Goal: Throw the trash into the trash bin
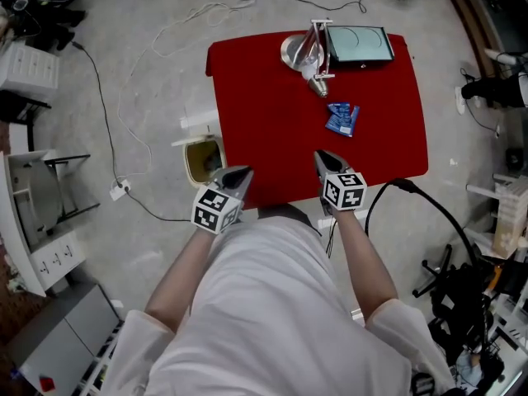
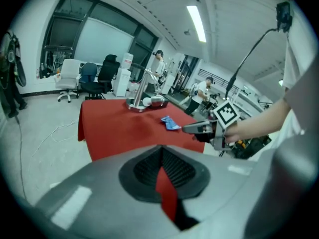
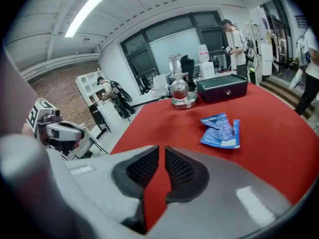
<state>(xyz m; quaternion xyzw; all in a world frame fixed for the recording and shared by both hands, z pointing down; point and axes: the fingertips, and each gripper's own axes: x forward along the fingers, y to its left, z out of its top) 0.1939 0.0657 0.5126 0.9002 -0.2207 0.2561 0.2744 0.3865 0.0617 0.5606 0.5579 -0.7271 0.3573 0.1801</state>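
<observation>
**Trash wrapper not yet picked up; bin waits off the table's left edge**

The trash, a crumpled blue wrapper, lies flat on the red table, right of the cloth's middle and a little above centre in the head view. Nothing touches it. The trash bin stands on the floor against the table's left edge, left of frame centre, its mouth open upward with no wrapper visible in it. By my reading the task has barely started: reaching, gripping, carrying and dropping are all left.

The right gripper hovers over the near edge of the table, just below the wrapper in the frame. Its jaws stand a thin slit apart with only red cloth between them. The left gripper sits at the table's lower left corner, close to the bin, its jaws together at the tips and holding nothing.

The cloth between the right gripper and the wrapper is bare. A metal stand and a dark case sit along the far edge, apart from the wrapper. The way to the bin crosses bare cloth, then drops past the left edge. Loose cables lie on the floor further left.
</observation>
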